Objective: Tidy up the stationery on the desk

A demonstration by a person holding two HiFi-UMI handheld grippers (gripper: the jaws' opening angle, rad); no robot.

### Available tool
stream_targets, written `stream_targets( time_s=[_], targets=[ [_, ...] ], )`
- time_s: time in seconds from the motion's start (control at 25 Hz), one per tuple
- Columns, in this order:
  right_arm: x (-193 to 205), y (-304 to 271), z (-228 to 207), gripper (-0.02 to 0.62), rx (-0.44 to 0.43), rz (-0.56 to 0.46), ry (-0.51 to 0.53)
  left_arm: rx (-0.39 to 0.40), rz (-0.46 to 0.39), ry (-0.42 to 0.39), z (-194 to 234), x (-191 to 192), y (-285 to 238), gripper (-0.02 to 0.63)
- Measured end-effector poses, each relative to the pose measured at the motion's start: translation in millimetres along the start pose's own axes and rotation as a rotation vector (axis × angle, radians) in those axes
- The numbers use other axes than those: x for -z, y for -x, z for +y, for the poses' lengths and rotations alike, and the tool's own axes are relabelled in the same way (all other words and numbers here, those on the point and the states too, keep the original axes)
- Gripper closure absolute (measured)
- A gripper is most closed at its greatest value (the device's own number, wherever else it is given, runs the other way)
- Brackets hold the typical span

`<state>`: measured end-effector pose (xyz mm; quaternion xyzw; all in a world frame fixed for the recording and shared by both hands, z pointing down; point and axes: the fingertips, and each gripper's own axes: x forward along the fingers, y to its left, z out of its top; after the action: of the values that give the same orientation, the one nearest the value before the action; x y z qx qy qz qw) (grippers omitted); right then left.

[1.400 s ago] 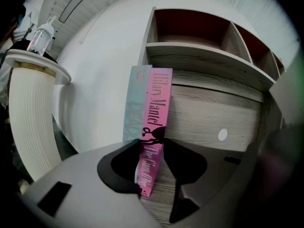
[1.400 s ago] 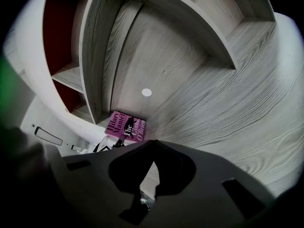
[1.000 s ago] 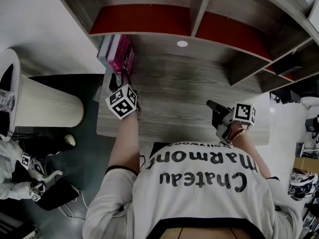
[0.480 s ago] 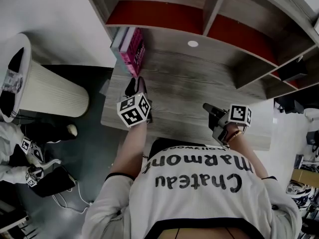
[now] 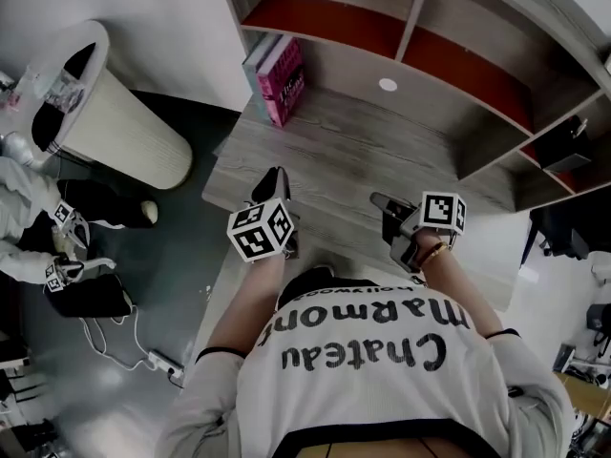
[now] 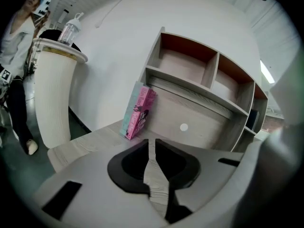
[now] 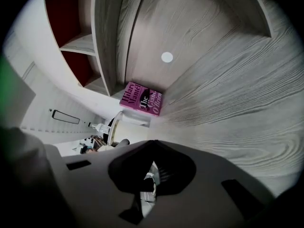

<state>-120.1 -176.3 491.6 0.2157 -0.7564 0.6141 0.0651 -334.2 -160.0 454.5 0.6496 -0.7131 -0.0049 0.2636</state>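
Books [image 5: 279,76] are standing at the worktop's [image 5: 344,151] back-left corner, leaning on the shelf [image 5: 410,29], so they look already tidied. The left tool [image 6: 151,142] has just been closing to a slit, with nothing between its jaws. The right tool [image 7: 153,143] is keeping its jaws together, empty. Both are hovering near the front edge, likely because nothing is left to grab.

From here I count 2 books [image 5: 277,72] leaning at the back left corner of the worktop [image 5: 353,160]: 1 pink book [image 5: 288,86] and 1 teal book [image 6: 132,109]. Above the worktop I see 2 red-backed shelf compartments [image 5: 320,25], and on its back panel 1 round white cap [image 5: 387,85]. Off the worktop's left end stands 1 ribbed white bin [image 5: 134,136] carrying 1 clear bottle [image 6: 70,28].
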Motion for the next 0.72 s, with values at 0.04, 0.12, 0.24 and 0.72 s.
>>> stream_targets(
  time_s=[0.04,0.12,0.24,0.72],
  targets=[
    [2,3,4,0.581,-0.010,0.009,0.003,-0.005,-0.009,0.009,-4,1,10,0.553],
    [5,10,18,0.581,-0.041,0.023,0.022,-0.009,-0.036,0.019,-15,1,28,0.568],
    [9,24,45,0.581,-0.096,0.033,0.081,-0.011,-0.081,0.044,-35,-1,57,0.586],
    [53,88,132,0.581,-0.281,-0.030,0.316,-0.002,-0.229,0.059,-114,-12,173,0.589]
  ],
)
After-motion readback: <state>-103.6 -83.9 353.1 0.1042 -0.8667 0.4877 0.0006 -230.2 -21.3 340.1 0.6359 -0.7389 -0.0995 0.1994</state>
